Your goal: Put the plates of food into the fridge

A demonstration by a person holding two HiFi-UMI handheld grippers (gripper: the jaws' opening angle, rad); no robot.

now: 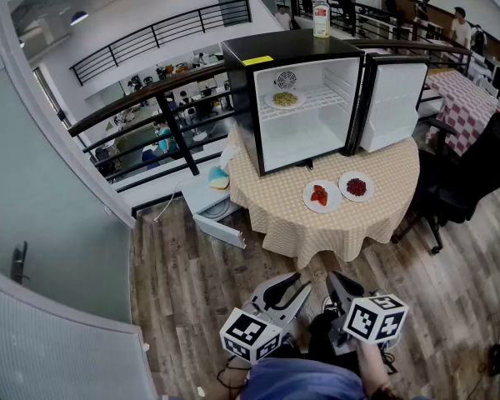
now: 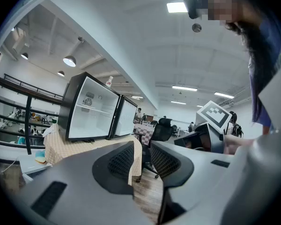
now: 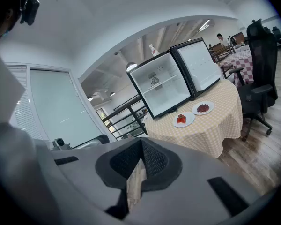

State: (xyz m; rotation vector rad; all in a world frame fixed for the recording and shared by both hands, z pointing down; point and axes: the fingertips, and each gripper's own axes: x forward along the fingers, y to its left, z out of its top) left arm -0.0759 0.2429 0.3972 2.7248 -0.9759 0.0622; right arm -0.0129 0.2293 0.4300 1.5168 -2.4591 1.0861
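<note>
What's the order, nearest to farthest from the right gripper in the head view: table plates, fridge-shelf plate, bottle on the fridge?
1. Red-food plate, left, and dark-food plate, right, both on the table: too close to call.
2. Fridge-shelf plate, inside the open fridge.
3. Bottle, on the fridge top.

The black fridge [image 1: 292,47] stands upright at the far side of the round table [image 1: 375,215]. Its door [image 1: 393,102] is swung open to the right, showing a white inside. 1 white plate of pale food [image 1: 285,99] sits on its shelf. 2 more white plates lie side by side on the table in front of it: the left plate [image 1: 322,196] holds red pieces and the right plate [image 1: 356,187] dark red food.
</note>
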